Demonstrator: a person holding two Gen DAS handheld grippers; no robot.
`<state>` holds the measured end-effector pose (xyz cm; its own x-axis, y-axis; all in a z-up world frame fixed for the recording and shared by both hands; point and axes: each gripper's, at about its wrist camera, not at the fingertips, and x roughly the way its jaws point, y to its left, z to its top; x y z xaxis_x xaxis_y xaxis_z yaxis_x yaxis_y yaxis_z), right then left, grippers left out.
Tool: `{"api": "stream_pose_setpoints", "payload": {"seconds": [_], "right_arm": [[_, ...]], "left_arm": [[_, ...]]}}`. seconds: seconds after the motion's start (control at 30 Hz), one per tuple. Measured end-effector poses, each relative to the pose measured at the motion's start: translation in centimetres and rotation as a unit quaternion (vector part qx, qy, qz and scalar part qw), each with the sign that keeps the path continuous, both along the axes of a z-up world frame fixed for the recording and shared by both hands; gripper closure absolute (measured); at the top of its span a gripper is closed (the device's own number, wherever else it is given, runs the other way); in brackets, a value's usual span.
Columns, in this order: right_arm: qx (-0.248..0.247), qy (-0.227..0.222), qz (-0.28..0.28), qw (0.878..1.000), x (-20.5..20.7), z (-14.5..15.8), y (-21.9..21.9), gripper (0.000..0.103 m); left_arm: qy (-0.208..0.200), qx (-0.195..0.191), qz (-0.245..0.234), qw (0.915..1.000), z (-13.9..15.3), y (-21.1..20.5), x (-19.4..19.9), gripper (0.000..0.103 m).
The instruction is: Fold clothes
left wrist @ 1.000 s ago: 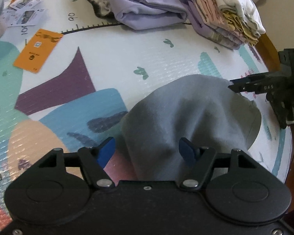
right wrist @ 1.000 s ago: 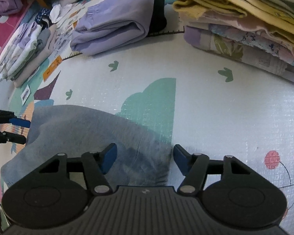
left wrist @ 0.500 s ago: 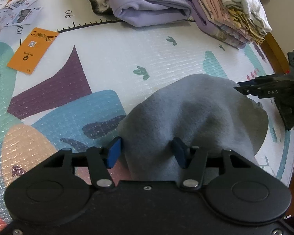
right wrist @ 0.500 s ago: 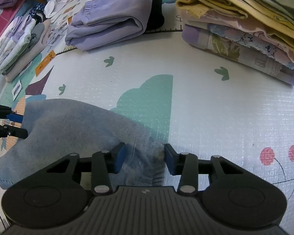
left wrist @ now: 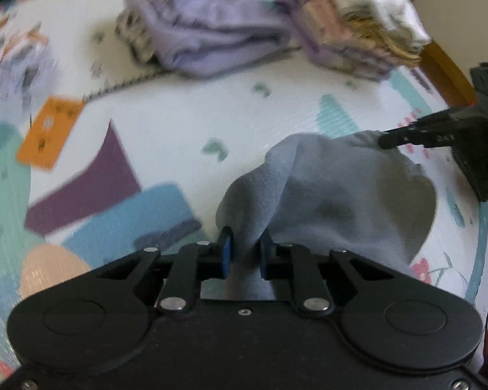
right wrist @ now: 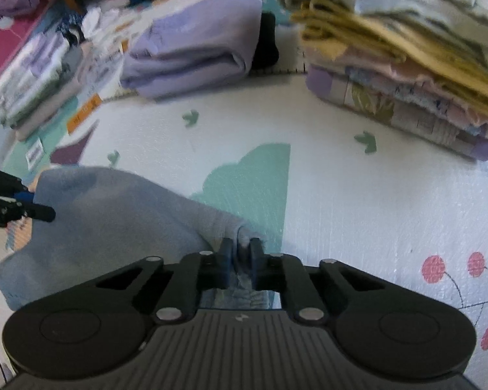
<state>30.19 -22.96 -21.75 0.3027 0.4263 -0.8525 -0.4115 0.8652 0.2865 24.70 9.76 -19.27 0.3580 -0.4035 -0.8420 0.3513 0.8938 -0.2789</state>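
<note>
A grey-blue garment (left wrist: 335,201) lies on the patterned play mat (left wrist: 179,130); it also shows in the right wrist view (right wrist: 114,221). My left gripper (left wrist: 245,250) is shut on one edge of the garment and bunches the cloth between its blue pads. My right gripper (right wrist: 240,253) is shut on the opposite edge. Each gripper shows in the other's view, the right one at the garment's far side (left wrist: 406,136) and the left one at the left edge (right wrist: 32,208). The garment sags between the two grips.
A folded lilac garment (left wrist: 211,42) and a tall stack of folded clothes (left wrist: 358,29) lie at the back of the mat; the stack is close on the right (right wrist: 406,65). An orange card (left wrist: 48,130) lies left. More folded piles (right wrist: 39,84) sit far left.
Both grippers went from open to shut, each pinching an edge of the grey-blue garment. The cloth has bunched up and lifted slightly between them.
</note>
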Motion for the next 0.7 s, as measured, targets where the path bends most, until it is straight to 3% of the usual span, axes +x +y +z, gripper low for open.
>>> {"api": "stream_pose_setpoints", "payload": {"seconds": [0.27, 0.5, 0.6, 0.7], "right_arm": [[0.049, -0.052, -0.018, 0.997, 0.5, 4.3, -0.9, 0.095], [0.096, -0.118, -0.051, 0.987, 0.6, 9.1, -3.2, 0.096], [0.116, -0.145, -0.067, 0.980, 0.2, 10.8, -4.6, 0.096], [0.130, -0.168, -0.070, 0.975, -0.9, 11.9, -5.8, 0.096]], "left_arm": [[-0.076, -0.007, -0.023, 0.9968, 5.8, -1.2, 0.5, 0.090], [-0.170, 0.015, -0.034, 0.9848, 11.3, -1.9, 0.4, 0.090], [-0.232, 0.049, -0.044, 0.9704, 13.8, -2.3, -0.4, 0.090], [-0.317, 0.123, -0.083, 0.9369, 15.3, -3.8, -2.7, 0.090]]}}
